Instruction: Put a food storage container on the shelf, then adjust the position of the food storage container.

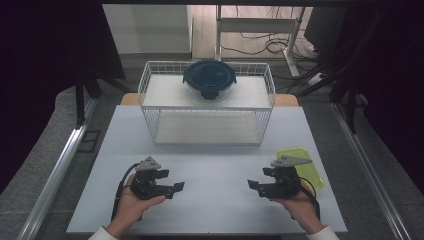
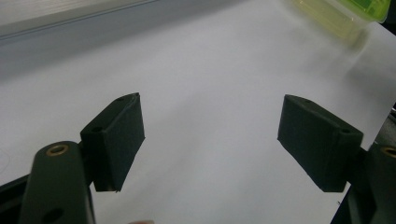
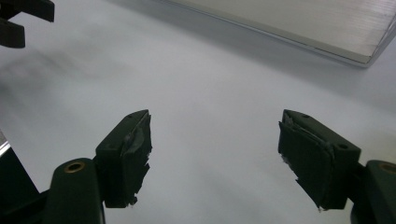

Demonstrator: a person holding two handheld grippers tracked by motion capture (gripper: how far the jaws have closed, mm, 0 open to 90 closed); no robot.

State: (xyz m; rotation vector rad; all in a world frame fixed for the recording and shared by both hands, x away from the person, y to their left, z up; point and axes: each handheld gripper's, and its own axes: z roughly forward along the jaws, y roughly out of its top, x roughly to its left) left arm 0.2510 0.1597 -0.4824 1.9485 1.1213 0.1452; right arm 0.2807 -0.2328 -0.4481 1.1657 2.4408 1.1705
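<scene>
A round glass bowl with a dark blue lid (image 1: 209, 79) stands on the upper level of a white wire rack (image 1: 148, 95) at the back of the white table (image 1: 212, 160). A yellow-green lidded container (image 1: 305, 162) lies flat at the right, just behind my right hand; the left gripper view shows the container (image 2: 348, 14) far off. My left gripper (image 1: 175, 189) (image 2: 210, 140) is held low over the front left, jaws wide open and empty. My right gripper (image 1: 254, 187) (image 3: 215, 144) faces it from the front right, also open with nothing between its pads.
The rack's lower shelf (image 3: 299, 23) lies bare beyond the right gripper. The left gripper's tip (image 3: 18, 21) shows at the far corner of the right gripper view. Metal rails (image 1: 60, 165) run along both sides of the table. Cables lie on the floor behind.
</scene>
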